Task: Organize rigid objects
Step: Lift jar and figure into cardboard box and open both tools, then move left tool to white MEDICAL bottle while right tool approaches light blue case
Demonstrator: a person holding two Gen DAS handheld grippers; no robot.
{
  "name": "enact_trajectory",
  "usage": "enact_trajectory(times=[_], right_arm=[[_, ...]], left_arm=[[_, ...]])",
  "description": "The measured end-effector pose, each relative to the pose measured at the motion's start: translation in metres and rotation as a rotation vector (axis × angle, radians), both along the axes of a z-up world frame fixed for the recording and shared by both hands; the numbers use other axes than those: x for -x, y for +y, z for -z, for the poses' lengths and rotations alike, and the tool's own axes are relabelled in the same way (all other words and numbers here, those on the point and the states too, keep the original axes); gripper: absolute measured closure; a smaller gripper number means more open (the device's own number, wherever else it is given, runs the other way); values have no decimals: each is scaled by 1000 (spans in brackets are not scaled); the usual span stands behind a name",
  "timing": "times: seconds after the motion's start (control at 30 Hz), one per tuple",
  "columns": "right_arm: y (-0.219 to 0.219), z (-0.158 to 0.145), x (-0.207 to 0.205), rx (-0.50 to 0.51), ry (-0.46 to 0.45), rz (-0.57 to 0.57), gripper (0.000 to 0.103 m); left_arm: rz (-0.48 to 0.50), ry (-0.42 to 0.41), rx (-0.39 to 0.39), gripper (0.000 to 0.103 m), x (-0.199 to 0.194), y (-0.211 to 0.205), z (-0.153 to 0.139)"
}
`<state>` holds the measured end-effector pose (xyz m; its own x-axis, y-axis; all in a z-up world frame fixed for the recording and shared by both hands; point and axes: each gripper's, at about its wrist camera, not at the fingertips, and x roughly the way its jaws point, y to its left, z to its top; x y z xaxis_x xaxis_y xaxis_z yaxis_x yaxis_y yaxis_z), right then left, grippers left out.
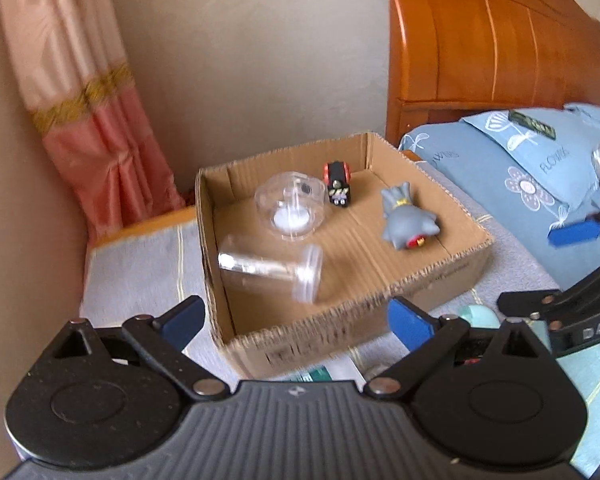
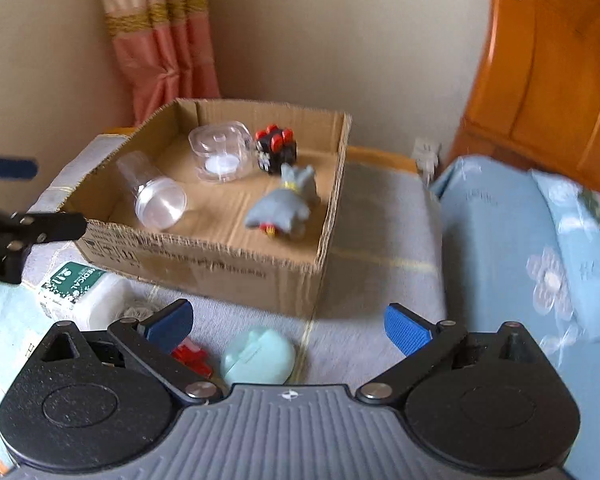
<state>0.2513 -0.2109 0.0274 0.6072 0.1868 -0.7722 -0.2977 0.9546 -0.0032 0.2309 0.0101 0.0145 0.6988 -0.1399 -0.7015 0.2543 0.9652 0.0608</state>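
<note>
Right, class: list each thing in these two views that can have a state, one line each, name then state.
cardboard box: open-topped, upright
clear cup: on its side in the box
clear round container: upright, lidded
grey figure: lying down in the box
mint case: shut, outside the box
left gripper: open, empty
right gripper: open, empty

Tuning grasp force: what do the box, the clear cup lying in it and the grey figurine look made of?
Cardboard box: corrugated cardboard, matte brown; fluting shows along the ragged cut rim.
Clear cup: likely hard plastic, glossy and see-through; the box floor shows through it. Glass cannot be ruled out.
Grey figurine: probably moulded plastic or vinyl, smooth with a soft sheen and painted red and yellow details.
</note>
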Motion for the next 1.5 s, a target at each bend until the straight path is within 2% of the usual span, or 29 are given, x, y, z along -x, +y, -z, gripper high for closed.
enact_trajectory(times=[0.1, 0.23, 0.3, 0.43, 0.5, 0.67, 0.87, 1.1, 1.2, 1.4, 1.5], right_arm=[[-3, 17, -4, -64, 50, 50, 0], [0, 41, -15, -100, 130, 145, 0], [3, 53, -21, -102, 153, 168, 0], [8, 71, -31, -53, 158, 224, 0], [9, 80, -35, -46, 179, 226, 0], [11, 85, -28, 48, 151, 201, 0], [-18, 88, -5, 33, 103, 188, 0], [-23, 93, 16, 7, -17, 159, 0], [-21, 93, 15, 6, -27, 163, 0], [-21, 92, 13, 8, -32, 166, 0], [-21, 92, 14, 8, -31, 167, 0]], left_arm=[[-77, 2, 33, 5, 8, 4, 11], [-190, -14, -38, 5, 14, 4, 24], [-220, -19, -46, 5, 17, 6, 28], [-215, -4, 44, 5, 23, 13, 30], [-218, -2, 62, 5, 25, 15, 31], [-229, 12, 67, 5, 27, 14, 37], [-222, 7, 68, 5, 27, 13, 39], [-185, 43, 63, 5, 17, 2, 55], [-186, 68, 47, 5, 10, -1, 65], [-195, 103, 64, 5, 7, 10, 75], [-212, 99, 35, 5, 10, 19, 78]])
